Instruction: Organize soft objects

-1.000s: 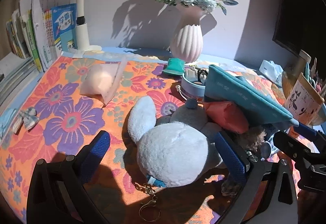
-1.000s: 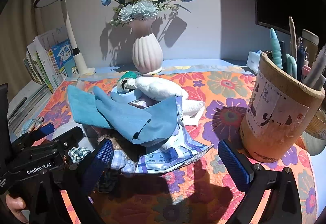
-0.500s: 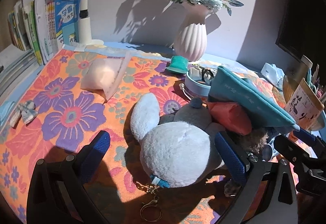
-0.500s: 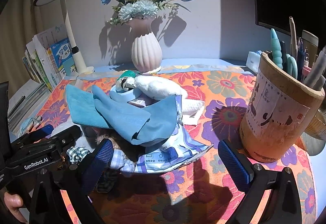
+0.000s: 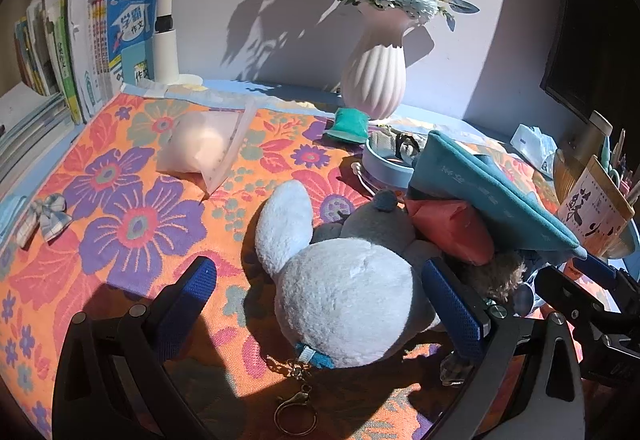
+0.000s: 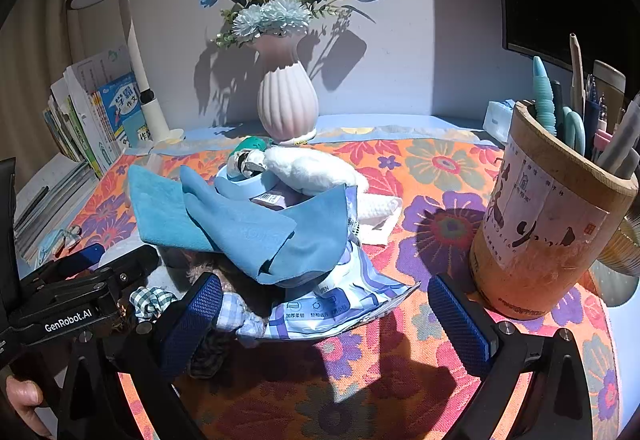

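Bamboo pot holds pens; scissors.

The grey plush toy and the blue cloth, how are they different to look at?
The grey plush toy is rounded and fluffy; the blue cloth is flat, smooth and folded. The toy lies directly on the floral mat, while the cloth is draped on top of the pile. The toy carries a metal keychain clasp; the cloth has none visible. Both are soft and neither is gripped.
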`<state>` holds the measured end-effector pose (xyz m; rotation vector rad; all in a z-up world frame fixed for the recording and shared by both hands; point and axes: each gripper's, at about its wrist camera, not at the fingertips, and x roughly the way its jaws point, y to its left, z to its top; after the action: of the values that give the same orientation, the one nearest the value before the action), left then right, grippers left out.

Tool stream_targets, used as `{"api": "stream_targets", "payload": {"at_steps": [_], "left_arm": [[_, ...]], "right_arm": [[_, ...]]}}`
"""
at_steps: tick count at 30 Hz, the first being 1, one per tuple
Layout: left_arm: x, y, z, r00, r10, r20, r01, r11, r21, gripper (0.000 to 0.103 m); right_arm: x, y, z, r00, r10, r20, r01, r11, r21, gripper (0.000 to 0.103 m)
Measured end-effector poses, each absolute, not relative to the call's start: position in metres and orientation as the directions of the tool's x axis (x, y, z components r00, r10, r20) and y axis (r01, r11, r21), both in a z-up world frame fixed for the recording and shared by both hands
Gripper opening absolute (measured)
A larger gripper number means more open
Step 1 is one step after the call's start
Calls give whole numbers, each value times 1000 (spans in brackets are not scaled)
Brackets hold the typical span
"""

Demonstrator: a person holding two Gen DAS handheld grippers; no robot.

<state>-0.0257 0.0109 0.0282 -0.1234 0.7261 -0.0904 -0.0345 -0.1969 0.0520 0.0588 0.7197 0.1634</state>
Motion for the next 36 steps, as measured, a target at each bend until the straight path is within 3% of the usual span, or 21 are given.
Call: {"api": "stream_targets", "payload": {"at_steps": [36], "left_arm": [[-24, 13, 27, 738, -141, -660, 40, 985, -166, 102]], "right_arm": [[-33, -197, 51, 736, 171, -655, -130, 985, 111, 103]]}}
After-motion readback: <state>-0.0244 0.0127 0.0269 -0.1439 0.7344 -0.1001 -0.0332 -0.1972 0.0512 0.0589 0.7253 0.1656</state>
